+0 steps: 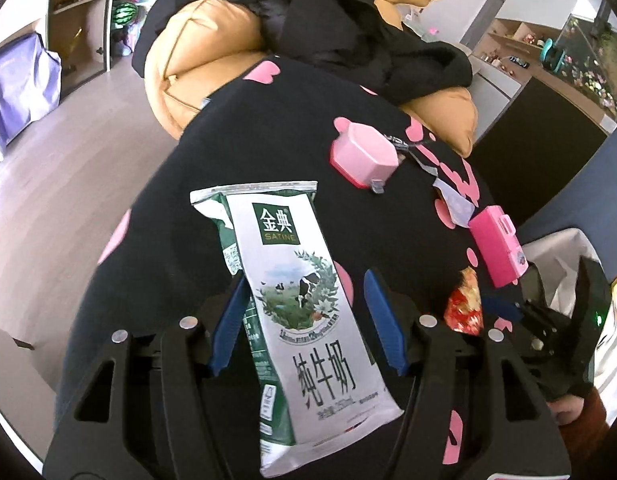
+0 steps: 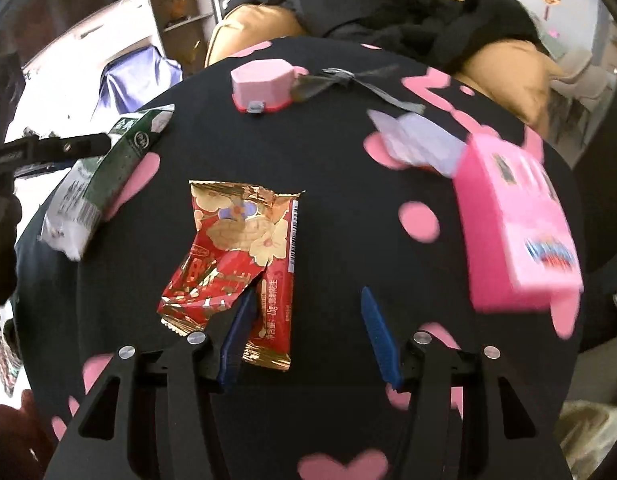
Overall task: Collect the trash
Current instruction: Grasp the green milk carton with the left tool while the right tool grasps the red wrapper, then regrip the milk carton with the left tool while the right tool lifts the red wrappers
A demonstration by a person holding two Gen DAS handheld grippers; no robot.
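A white and green milk carton [image 1: 304, 312] lies flat on a black cloth with pink hearts [image 1: 268, 128]. My left gripper [image 1: 304, 288] is open with its blue fingers either side of the carton, the left finger against its edge. A crumpled red and gold snack wrapper [image 2: 236, 264] lies on the same cloth. My right gripper [image 2: 306, 304] is open; its left finger rests on the wrapper's lower part. The carton [image 2: 104, 176] shows at the left of the right wrist view, and the wrapper [image 1: 466, 306] at the right of the left wrist view.
A pale pink hexagonal box [image 1: 364, 154] [image 2: 264, 84], a bright pink box [image 1: 498, 250] [image 2: 516, 232] and a lilac paper scrap [image 2: 420, 140] lie on the cloth. Tan cushions [image 1: 196, 72] with a black garment sit behind. A white-lined bin [image 1: 564, 264] stands to the right.
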